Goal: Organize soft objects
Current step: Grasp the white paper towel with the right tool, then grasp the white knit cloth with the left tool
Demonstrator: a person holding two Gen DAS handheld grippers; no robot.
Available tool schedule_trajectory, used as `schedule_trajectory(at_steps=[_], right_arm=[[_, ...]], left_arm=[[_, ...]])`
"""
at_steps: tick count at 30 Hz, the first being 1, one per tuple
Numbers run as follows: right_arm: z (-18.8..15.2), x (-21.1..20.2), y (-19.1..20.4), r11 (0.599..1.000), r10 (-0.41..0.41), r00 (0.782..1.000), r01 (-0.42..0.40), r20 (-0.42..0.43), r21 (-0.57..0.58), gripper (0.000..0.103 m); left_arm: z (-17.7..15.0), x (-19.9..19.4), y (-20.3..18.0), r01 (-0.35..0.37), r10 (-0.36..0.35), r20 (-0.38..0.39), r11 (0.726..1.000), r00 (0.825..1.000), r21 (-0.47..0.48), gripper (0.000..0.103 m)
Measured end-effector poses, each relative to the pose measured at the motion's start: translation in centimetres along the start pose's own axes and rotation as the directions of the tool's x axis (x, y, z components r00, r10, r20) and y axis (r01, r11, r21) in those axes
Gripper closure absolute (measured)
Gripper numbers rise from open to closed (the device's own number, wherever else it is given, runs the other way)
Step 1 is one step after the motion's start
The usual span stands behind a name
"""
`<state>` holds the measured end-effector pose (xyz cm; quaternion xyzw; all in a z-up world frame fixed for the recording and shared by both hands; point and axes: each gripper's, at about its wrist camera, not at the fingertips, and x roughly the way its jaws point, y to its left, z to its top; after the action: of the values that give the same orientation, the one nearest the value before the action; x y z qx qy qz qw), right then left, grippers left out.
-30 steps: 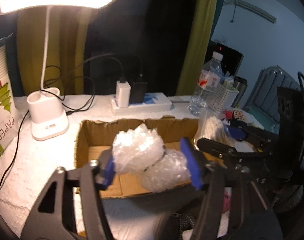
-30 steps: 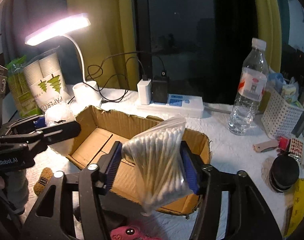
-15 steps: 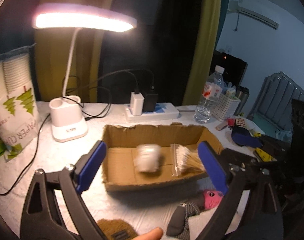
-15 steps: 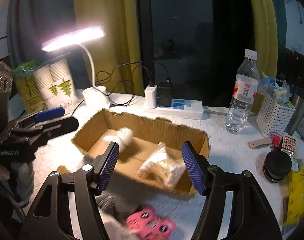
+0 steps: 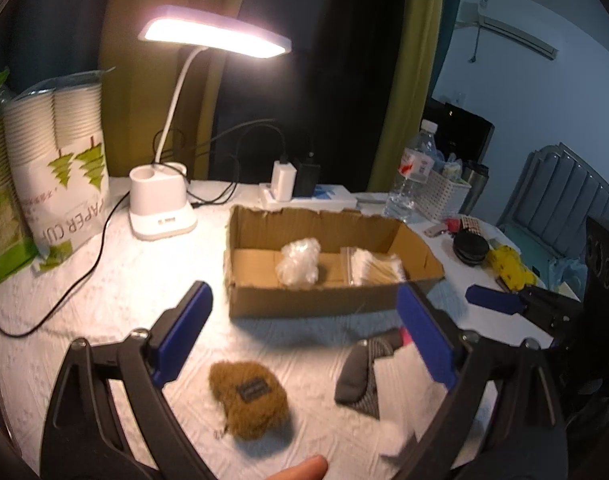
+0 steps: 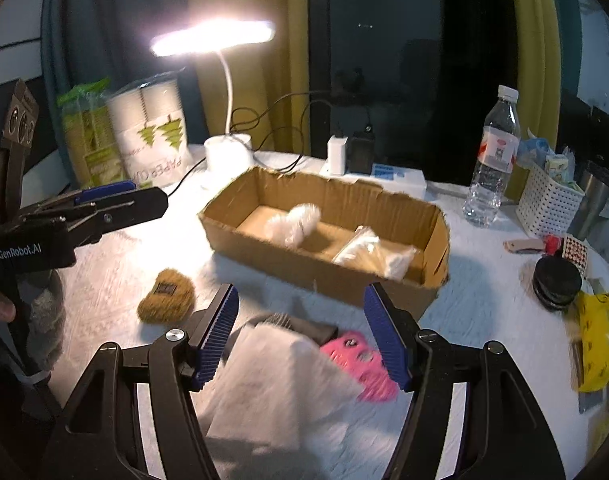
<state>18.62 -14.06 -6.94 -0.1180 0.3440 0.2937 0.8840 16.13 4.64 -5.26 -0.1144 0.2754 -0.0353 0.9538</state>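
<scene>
A cardboard box (image 5: 328, 308) (image 6: 304, 266) holds a crumpled bubble-wrap ball (image 5: 299, 262) (image 6: 292, 222) and a bag of cotton swabs (image 5: 374, 266) (image 6: 374, 254). My left gripper (image 5: 304, 340) is open and empty, above a brown fuzzy pouch (image 5: 248, 398) (image 6: 166, 296). My right gripper (image 6: 300, 336) is open and empty, above a white folded cloth (image 6: 280, 384), a grey sock (image 5: 362, 372) (image 6: 304, 326) and a pink soft toy (image 6: 362, 364) in front of the box.
A lit desk lamp (image 5: 164, 208), a paper-cup pack (image 5: 60, 168) and a power strip (image 5: 304, 196) stand behind the box. A water bottle (image 6: 492, 160), white basket (image 6: 548, 204), black lid (image 6: 556, 280) and yellow bag (image 6: 596, 344) sit at the right.
Both grippers opened and let the bubble wrap and the swab bag drop into the box, then pulled back and up toward the near edge of the table.
</scene>
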Motion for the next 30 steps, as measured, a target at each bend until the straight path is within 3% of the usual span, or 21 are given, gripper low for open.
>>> schedule_trajectory(at_steps=[11,13,14,17,24,30], right_arm=[[-2.6,0.6,1.3,1.0,0.001,0.999,-0.001,-0.051,0.0,0.038],[-2.9,1.0,1.5,1.0,-0.004,0.998,0.003,-0.063,-0.011,0.055],[-3.0,1.1,1.6,1.0,-0.01,0.998,0.008,-0.068,-0.021,0.071],[-3.1,1.0,1.7,0.999,-0.01,0.998,0.008,-0.064,-0.032,0.095],[-1.7,-1.6,0.3,1.0,-0.022,0.999,0.023,0.03,-0.013,0.099],[-0.5,-4.4,-2.5,0.997,-0.076,0.99,0.074,0.118,0.019,0.099]], left_arm=[[-3.2,-0.8,1.1,-0.032,0.031,-0.05,0.999,0.998,-0.019,0.009],[-3.7,-0.5,1.4,-0.041,0.039,-0.065,0.999,0.997,-0.023,0.009],[-3.9,-0.5,1.5,-0.045,0.043,-0.071,0.999,0.997,-0.025,0.009],[-4.3,-0.1,1.6,-0.049,0.047,-0.09,0.999,0.995,-0.024,0.009],[-4.7,0.8,0.6,-0.021,0.019,-0.119,1.0,0.993,-0.015,0.009],[-5.6,2.8,-3.0,0.063,-0.057,-0.188,0.998,0.98,0.026,0.009]])
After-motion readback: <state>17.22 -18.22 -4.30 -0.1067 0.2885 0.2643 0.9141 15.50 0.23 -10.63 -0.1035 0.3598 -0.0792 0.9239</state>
